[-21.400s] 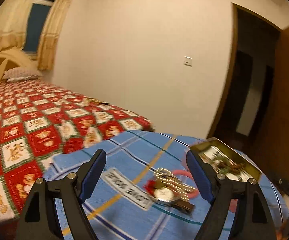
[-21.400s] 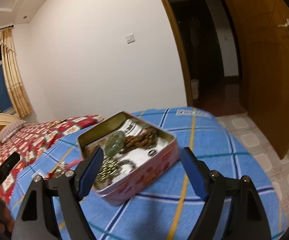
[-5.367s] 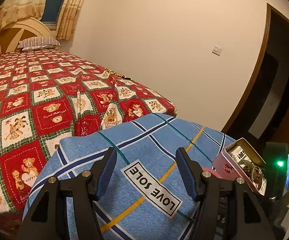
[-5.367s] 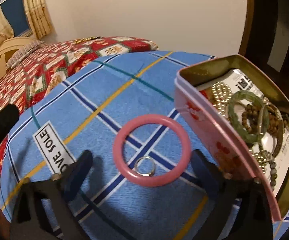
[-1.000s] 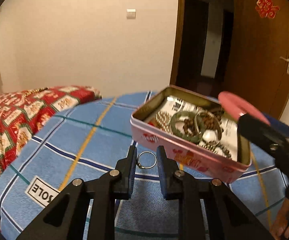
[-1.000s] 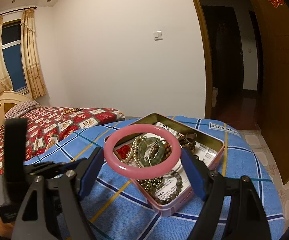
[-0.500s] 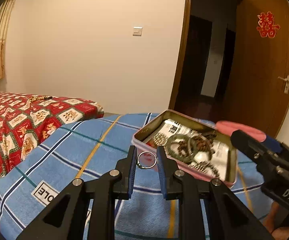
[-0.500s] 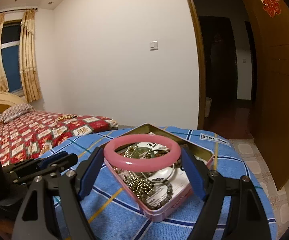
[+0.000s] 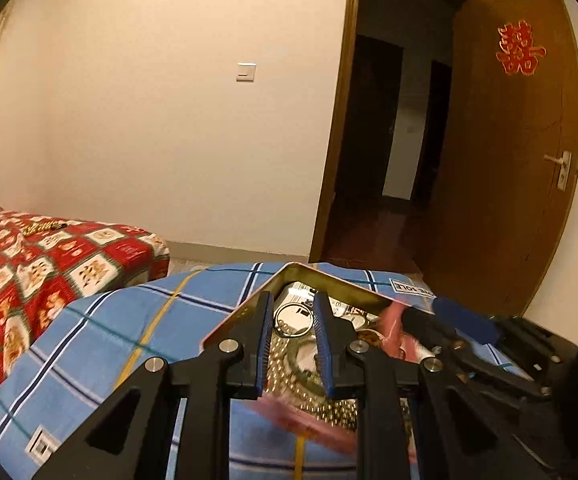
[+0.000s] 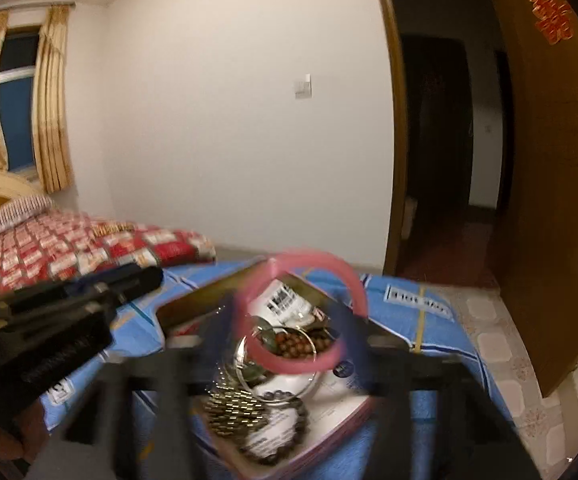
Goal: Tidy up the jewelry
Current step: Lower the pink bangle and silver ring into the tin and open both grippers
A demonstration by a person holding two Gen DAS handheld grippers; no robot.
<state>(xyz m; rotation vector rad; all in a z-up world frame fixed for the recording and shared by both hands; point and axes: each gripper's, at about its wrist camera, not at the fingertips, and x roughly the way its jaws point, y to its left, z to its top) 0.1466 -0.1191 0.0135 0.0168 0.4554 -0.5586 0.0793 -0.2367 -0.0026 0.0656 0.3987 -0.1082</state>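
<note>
Left gripper (image 9: 292,322) fingers nearly closed, narrow gap; right gripper (image 10: 289,320) fingers spread, motion-blurred.

Both held rings now hang over the open tin (image 9: 249,312)

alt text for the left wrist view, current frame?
The left gripper pinches a small silver ring above an open pink tin full of jewelry on a blue plaid cloth. The right gripper reaches in from the right.
</note>
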